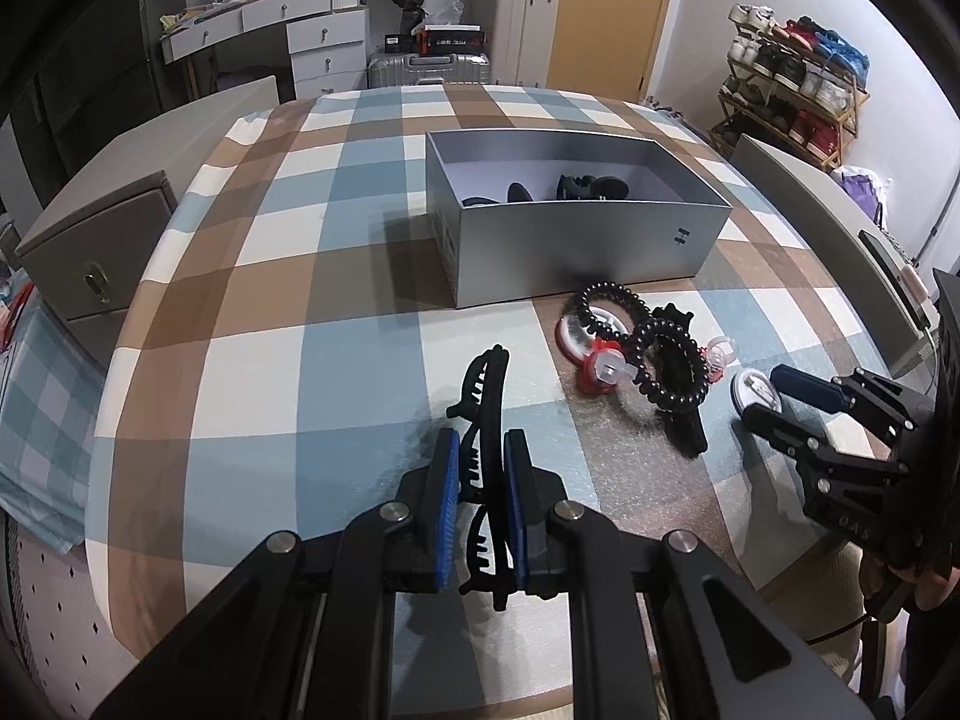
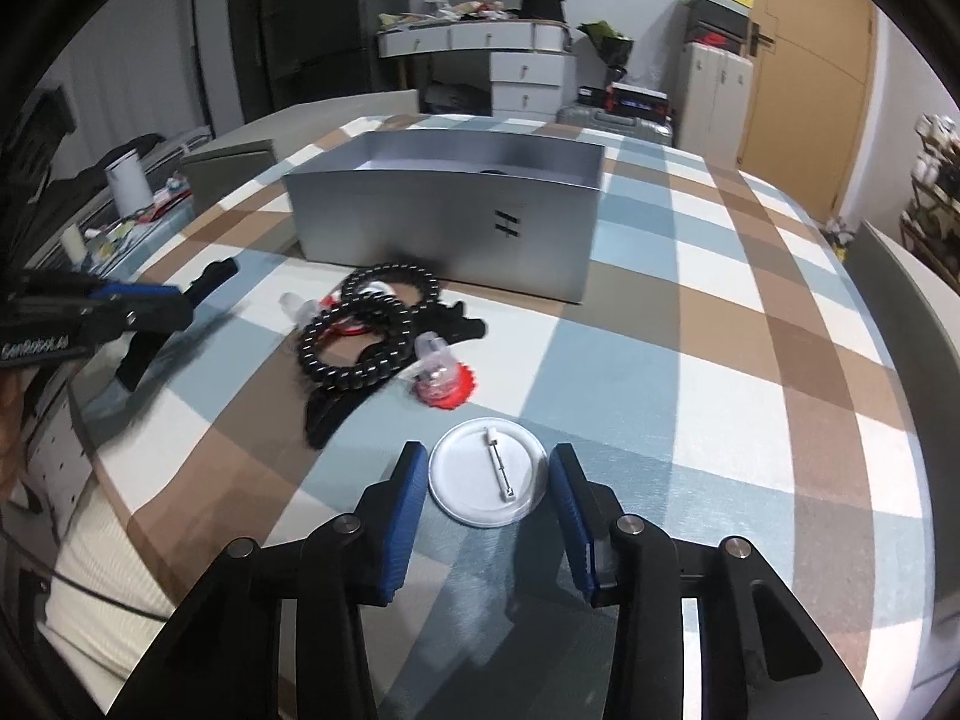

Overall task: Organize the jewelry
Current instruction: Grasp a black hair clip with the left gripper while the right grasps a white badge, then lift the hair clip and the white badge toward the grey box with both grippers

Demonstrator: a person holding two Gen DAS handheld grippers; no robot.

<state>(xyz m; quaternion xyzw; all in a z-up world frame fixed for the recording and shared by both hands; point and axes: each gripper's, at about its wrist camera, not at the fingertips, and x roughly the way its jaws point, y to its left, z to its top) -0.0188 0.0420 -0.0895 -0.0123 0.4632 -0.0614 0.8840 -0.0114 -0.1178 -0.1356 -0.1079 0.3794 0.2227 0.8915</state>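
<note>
My left gripper (image 1: pixel 483 456) is shut on a black hair claw clip (image 1: pixel 486 420), held just above the checked tablecloth. My right gripper (image 2: pixel 489 477) is open, its pads on either side of a white pin badge (image 2: pixel 487 471) that lies back side up on the cloth; the pads are not touching it. A grey open box (image 1: pixel 576 228) stands further back and holds dark hair clips (image 1: pixel 591 186). In front of the box lies a pile: black spiral hair ties (image 2: pixel 366 330), red and clear badges (image 2: pixel 447 381) and another black clip (image 2: pixel 456 324).
The round table's checked cloth (image 1: pixel 288 324) ends close behind both grippers. Grey chair backs (image 1: pixel 90 240) stand at the left and right (image 1: pixel 840 222) sides of the table. Drawers, suitcases and a shoe rack (image 1: pixel 792 78) stand at the back of the room.
</note>
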